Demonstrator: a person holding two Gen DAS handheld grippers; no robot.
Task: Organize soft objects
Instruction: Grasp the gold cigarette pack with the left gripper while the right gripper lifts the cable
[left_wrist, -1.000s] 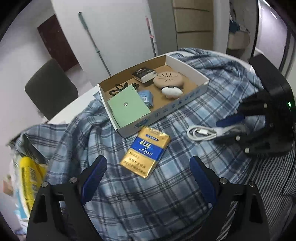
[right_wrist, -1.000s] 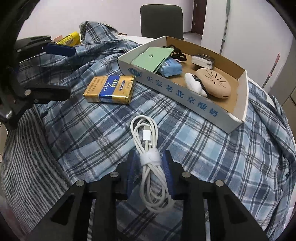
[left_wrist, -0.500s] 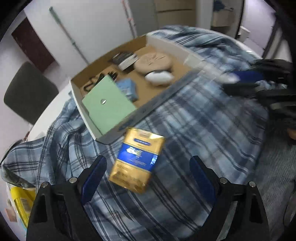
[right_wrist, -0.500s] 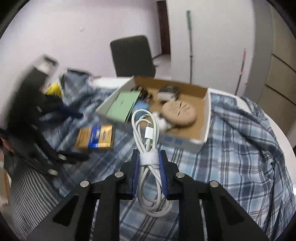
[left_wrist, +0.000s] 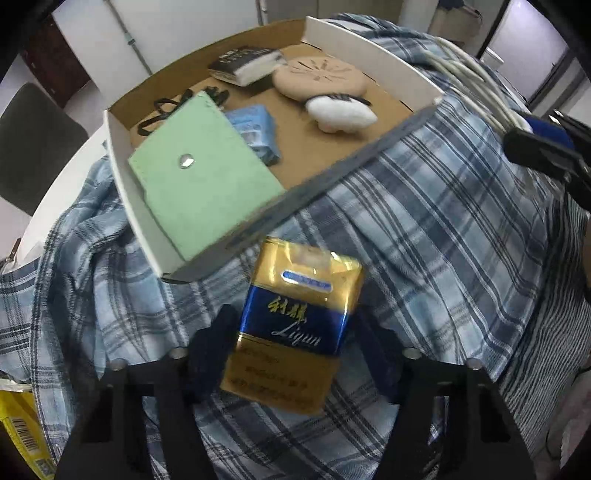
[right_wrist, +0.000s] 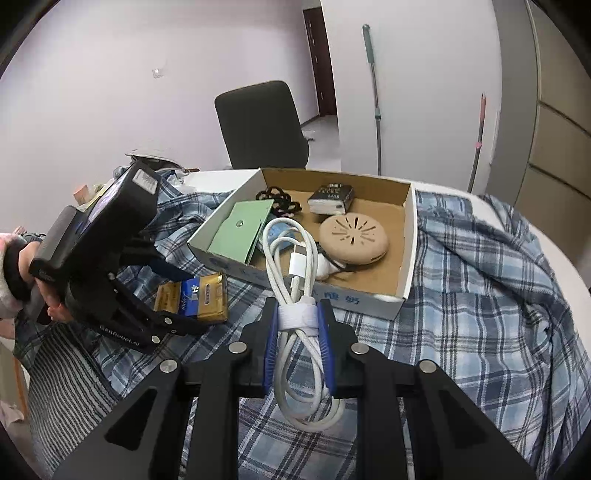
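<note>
In box (right_wrist: 404, 254): pouch, puck, others | our right gripper (right_wrist: 297, 343) clamps cable (right_wrist: 295, 258) above shirt | left gripper (left_wrist: 291, 343) straddles pack (left_wrist: 295, 325), grip unclear | both still unboxed

White cable (right_wrist: 295, 266), gold-and-blue pack (left_wrist: 295, 332), blue plaid shirt (left_wrist: 424, 236) (green card (left_wrist: 199, 184) in box)

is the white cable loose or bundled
Bundled: the coiled white charging cable is looped and cinched by a white strap, pinched between the right gripper fingers.
</note>
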